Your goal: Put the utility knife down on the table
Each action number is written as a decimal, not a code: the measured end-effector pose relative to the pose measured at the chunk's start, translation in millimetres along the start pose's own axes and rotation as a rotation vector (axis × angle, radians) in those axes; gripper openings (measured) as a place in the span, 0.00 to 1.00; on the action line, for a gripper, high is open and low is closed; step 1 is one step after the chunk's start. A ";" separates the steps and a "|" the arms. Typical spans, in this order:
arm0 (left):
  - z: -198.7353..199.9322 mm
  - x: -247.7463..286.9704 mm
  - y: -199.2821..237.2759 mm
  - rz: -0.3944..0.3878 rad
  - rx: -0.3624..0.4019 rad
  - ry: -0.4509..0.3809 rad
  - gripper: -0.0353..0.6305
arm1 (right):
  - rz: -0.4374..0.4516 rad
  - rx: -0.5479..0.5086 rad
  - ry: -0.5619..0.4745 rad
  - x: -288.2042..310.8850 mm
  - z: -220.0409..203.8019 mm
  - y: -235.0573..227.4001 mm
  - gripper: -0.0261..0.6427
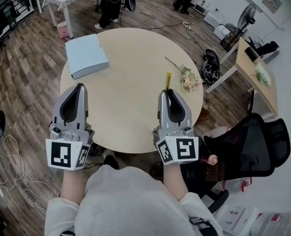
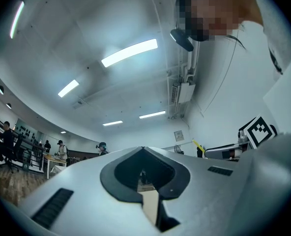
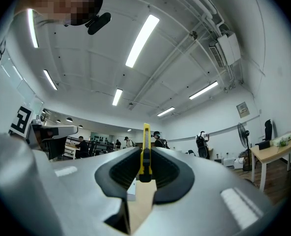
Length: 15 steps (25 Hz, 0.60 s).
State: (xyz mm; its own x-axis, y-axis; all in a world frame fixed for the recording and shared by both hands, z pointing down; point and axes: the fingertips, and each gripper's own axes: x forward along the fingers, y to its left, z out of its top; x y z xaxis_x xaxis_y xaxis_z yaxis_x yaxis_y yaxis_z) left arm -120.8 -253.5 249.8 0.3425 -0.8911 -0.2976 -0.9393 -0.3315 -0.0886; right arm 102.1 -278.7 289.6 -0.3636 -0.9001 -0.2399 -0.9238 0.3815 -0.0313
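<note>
My right gripper [image 1: 167,91] is shut on a yellow utility knife [image 1: 168,79], held over the right part of the round beige table [image 1: 130,82]. In the right gripper view the utility knife [image 3: 145,151] stands up between the closed jaws of the right gripper [image 3: 144,177], its yellow body pointing away and up. My left gripper [image 1: 78,87] hovers over the table's left edge, jaws together with nothing between them. The left gripper [image 2: 143,177] shows the same in its own view, with only a thin slit of table visible.
A light blue box [image 1: 86,55] lies at the table's far left. A small bunch of artificial flowers [image 1: 186,77] rests near the right edge. A black office chair [image 1: 251,144] stands to the right, a wooden desk [image 1: 256,77] beyond it, and cables [image 1: 8,151] trail on the floor at left.
</note>
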 end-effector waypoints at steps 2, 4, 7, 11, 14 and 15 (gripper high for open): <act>-5.0 11.9 8.9 -0.010 -0.005 0.003 0.06 | -0.005 0.001 0.006 14.5 -4.8 0.3 0.15; -11.2 22.9 17.4 -0.020 -0.008 0.009 0.06 | -0.010 0.004 0.015 28.2 -11.2 0.5 0.15; -21.5 38.0 30.4 -0.032 -0.013 0.021 0.06 | -0.023 0.011 0.036 47.4 -23.5 0.3 0.15; -36.7 54.8 45.8 -0.044 -0.026 0.038 0.06 | -0.042 0.022 0.080 68.1 -45.6 -0.5 0.15; -49.0 65.0 54.8 -0.057 -0.038 0.054 0.06 | -0.060 0.035 0.125 79.0 -68.2 -1.4 0.15; -52.7 67.9 57.6 -0.061 -0.041 0.059 0.06 | -0.066 0.039 0.142 82.2 -76.3 -1.3 0.15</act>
State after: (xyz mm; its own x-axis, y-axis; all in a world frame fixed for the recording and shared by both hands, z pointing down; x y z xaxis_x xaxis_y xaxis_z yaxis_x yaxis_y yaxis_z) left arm -150.5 -349.5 274.6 0.4009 -0.8851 -0.2366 -0.9154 -0.3972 -0.0651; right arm 64.3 -369.2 343.9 -0.3186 -0.9430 -0.0962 -0.9418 0.3264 -0.0809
